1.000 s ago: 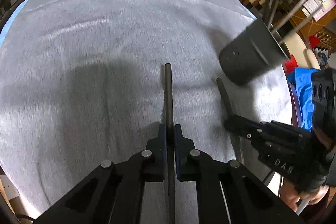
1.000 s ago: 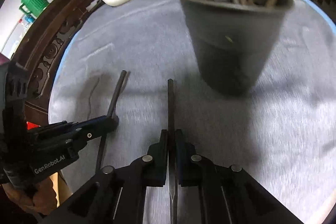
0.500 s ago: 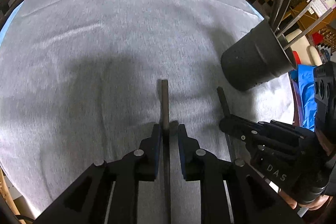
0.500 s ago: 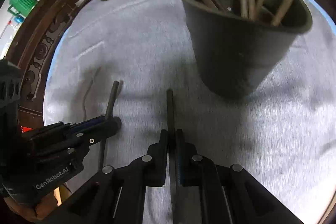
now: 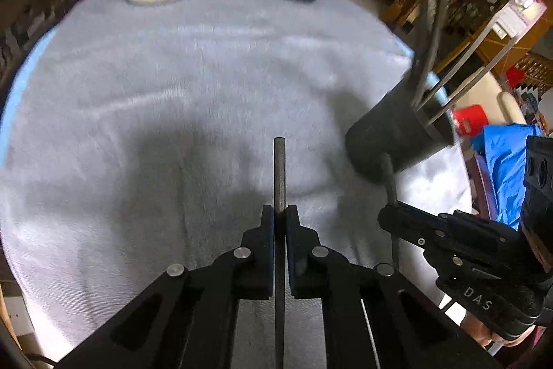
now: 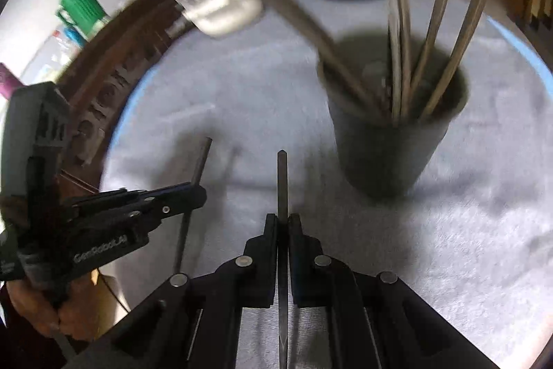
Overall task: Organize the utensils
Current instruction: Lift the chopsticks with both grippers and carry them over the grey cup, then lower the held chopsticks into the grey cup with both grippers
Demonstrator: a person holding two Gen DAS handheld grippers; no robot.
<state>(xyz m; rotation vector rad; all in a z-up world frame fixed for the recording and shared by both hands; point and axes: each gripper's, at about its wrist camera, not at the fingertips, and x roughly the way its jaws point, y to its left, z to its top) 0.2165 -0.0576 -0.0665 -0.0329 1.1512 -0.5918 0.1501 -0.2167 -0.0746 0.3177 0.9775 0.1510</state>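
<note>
- While both units sit above the grey cloth (image 5: 172, 92), left gripper (image 5: 280, 213) is clamped on a dark rod (image 5: 279, 172)
- Right gripper (image 6: 282, 223) is clamped on a second dark rod (image 6: 282, 182)
- Black utensil cup (image 6: 387, 154) stands upright on the cloth ahead-right of the right gripper, handles inside

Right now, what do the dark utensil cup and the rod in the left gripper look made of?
Dark round utensil cup: looks like matte plastic, a dull grey-black wall with no glints, though motion blur leaves it open. Thin dark rod clamped in the left gripper: probably metal with a dull finish, straight, uniform, faint sheen along its length.
</note>
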